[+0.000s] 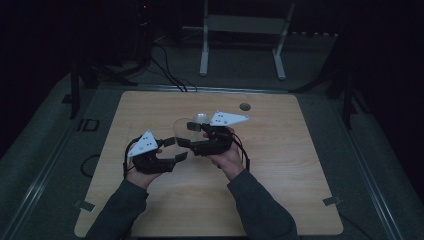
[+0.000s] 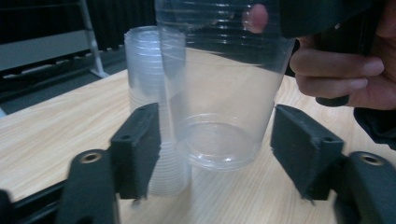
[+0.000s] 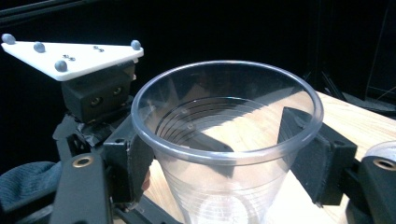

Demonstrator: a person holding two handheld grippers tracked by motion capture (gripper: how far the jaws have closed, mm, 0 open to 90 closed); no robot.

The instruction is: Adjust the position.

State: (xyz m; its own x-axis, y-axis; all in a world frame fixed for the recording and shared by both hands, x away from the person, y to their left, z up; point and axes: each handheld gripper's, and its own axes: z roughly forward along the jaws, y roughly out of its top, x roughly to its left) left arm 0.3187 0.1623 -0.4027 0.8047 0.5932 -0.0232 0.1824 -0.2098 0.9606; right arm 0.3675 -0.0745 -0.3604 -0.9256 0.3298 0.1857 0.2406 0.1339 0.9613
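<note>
In the left gripper view, the base of a clear plastic cup [image 2: 219, 107] is seen hanging between the two black jaws of the left tongs [image 2: 215, 154], with a gap left on each side, so the jaws stand wide and nothing is pressed by them. Just behind the cup and the left jaw, a stack of clear cups [image 2: 147, 102] is seen standing upright on the desk [image 2: 56, 126], and a hand [image 2: 341, 70] is seen at the upper right, beside the cup's rim. In the right gripper view, the cup [image 3: 224, 140] is looked at from above its open rim, and it is gripped just under that rim by the jaws of the right tongs [image 3: 224, 158], one on each side. Beyond it, the grey three-cornered plate [image 3: 70, 56] of the left gripper is shown. In the high view, both tongs [image 1: 181, 150] [image 1: 184, 134] are seen close together above the middle of the desk [image 1: 280, 165], with the cup [image 1: 181, 127] between them, held clear of the desktop.
</note>
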